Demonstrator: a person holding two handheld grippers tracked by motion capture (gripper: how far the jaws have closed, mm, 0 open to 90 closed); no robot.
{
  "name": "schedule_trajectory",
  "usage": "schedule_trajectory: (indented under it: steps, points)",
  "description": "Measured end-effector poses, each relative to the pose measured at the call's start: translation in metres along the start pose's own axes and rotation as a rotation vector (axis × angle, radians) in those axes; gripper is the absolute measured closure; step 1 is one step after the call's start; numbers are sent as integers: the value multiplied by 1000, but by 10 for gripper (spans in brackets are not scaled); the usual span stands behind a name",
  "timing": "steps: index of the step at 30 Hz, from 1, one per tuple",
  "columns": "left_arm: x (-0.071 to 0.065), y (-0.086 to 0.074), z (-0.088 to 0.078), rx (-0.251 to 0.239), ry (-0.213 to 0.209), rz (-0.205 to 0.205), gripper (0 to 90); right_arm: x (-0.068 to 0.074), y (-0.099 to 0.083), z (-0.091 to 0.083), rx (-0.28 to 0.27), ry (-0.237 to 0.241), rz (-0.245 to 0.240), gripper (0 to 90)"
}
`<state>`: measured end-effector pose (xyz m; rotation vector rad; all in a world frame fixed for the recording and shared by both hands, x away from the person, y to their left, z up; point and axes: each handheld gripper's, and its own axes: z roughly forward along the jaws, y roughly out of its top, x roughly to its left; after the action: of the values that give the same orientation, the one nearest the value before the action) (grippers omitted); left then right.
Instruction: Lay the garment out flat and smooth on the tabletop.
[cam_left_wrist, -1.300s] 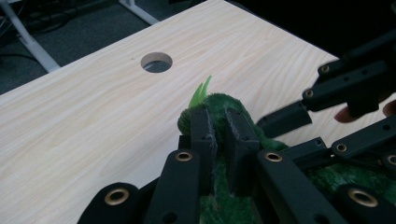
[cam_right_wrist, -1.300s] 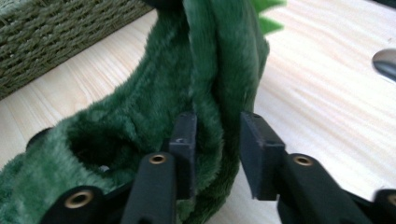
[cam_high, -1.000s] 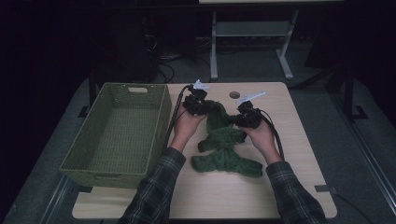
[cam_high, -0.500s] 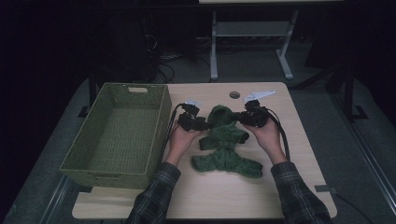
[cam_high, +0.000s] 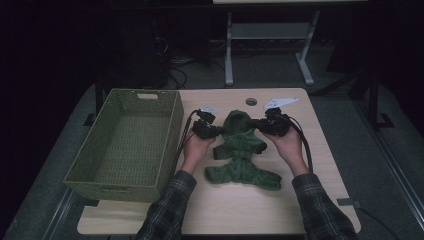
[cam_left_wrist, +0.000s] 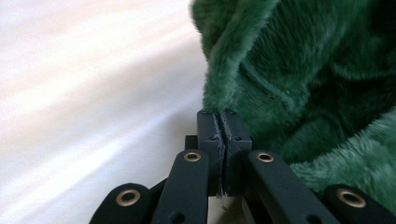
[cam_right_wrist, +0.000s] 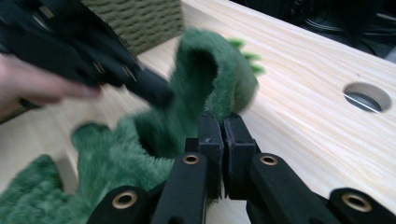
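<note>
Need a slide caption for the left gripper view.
Left gripper, jaws just closed, pinches an edge of the green plush garment above the pale table.

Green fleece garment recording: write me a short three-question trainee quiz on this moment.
1. True or false: the left gripper is shut on an edge of the green fleece garment.
2. On which side of the garment, in the high view, does the woven basket stand: A left, B right, C behind?
3. What is the right gripper pinching?

Key: 1 true. 2 A. 3 The hood edge of the same garment, on the wooden table.
</note>
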<state>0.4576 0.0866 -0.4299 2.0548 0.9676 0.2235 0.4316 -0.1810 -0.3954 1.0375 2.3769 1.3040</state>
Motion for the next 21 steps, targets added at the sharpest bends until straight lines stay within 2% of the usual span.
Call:
schedule_trajectory:
  steps: [1,4,7,8,11,13,16,21]
  points:
    - [3,1,-4,-20,32,3,887,-2,-2,1,2,-6,3,872]
    - [10,1,-8,-53,94,4,888,-12,-12,6,22,-37,31,868]
    - [14,-1,-4,-57,116,19,889,-25,-24,16,66,-67,81,869]
    - [14,-1,-4,-57,116,19,889,-29,-28,20,80,-76,94,869]
    - [11,-5,10,-24,133,47,889,-37,-35,30,111,-103,121,868]
    - [10,-8,15,-4,139,65,888,-41,-38,35,120,-118,122,868]
    - [11,-13,22,11,139,65,888,-46,-43,40,143,-133,127,866]
    - [13,-18,30,48,145,82,887,-46,-48,47,176,-141,130,867]
